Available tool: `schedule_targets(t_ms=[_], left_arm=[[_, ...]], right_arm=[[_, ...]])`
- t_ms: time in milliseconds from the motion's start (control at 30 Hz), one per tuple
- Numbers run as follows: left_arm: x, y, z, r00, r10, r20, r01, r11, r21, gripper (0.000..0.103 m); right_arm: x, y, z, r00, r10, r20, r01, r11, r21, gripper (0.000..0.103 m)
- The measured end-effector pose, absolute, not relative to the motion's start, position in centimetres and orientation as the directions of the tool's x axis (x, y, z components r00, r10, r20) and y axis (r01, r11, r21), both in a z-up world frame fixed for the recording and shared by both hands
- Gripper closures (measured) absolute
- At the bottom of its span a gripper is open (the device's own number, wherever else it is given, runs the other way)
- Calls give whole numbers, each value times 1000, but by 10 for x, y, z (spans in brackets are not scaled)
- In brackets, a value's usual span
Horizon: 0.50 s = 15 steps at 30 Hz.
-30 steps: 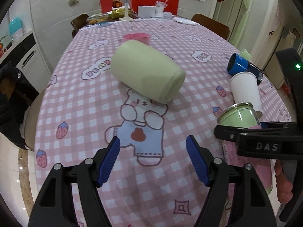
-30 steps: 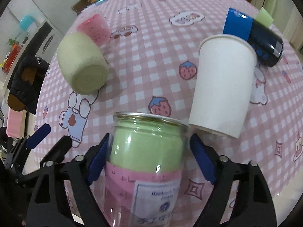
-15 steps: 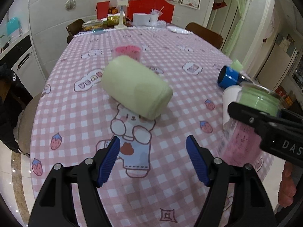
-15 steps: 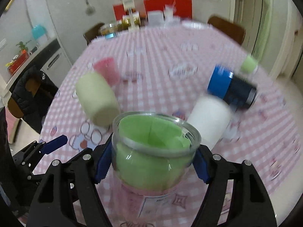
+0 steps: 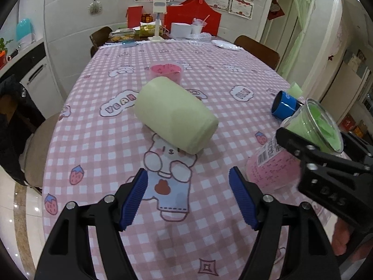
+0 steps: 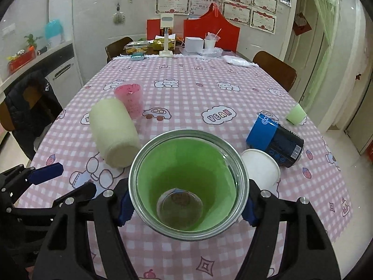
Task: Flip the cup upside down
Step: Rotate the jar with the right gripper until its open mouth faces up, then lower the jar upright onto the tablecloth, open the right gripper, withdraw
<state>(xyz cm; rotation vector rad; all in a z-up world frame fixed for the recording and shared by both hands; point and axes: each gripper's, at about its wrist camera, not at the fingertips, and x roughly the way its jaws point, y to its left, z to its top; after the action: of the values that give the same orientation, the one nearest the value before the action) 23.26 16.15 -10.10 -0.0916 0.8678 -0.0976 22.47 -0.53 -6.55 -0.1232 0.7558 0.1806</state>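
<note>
My right gripper [image 6: 186, 204] is shut on a clear cup with a green and pink lining [image 6: 186, 182]. The cup is lifted off the table and tipped, so its open mouth faces the right wrist camera. In the left wrist view the same cup [image 5: 291, 154] hangs tilted at the right, mouth up and to the right, in the black jaws. My left gripper [image 5: 188, 198] is open and empty, low over the pink checked tablecloth [image 5: 98, 144] near the front edge. It also shows at the left of the right wrist view [image 6: 67, 179].
A pale green cup [image 5: 173, 117] lies on its side in the middle. A pink cup [image 5: 166, 71] stands behind it. A white paper cup [image 6: 261, 169] stands mouth down by a blue can [image 6: 275, 140] lying on its side. A small green cup [image 6: 296, 114] sits far right. Chairs ring the table.
My right gripper has lifted the clear cup off the table and tipped it until its mouth faces the camera. My left gripper has stayed open and drawn back a little.
</note>
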Motion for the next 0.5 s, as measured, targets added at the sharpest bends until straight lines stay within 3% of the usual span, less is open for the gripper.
schedule_targets(t_ms=[100,500], left_arm=[[233,164,-102,639,-115,-760,38,992,-118,32],[216,153,-86,678,-63,-733,26,998,-62,32]], right_arm=[[223,-7,-62,717,131,-685,-209,977,-32,25],[194,-23,-50,734,164,-659,-203,979,18,25]])
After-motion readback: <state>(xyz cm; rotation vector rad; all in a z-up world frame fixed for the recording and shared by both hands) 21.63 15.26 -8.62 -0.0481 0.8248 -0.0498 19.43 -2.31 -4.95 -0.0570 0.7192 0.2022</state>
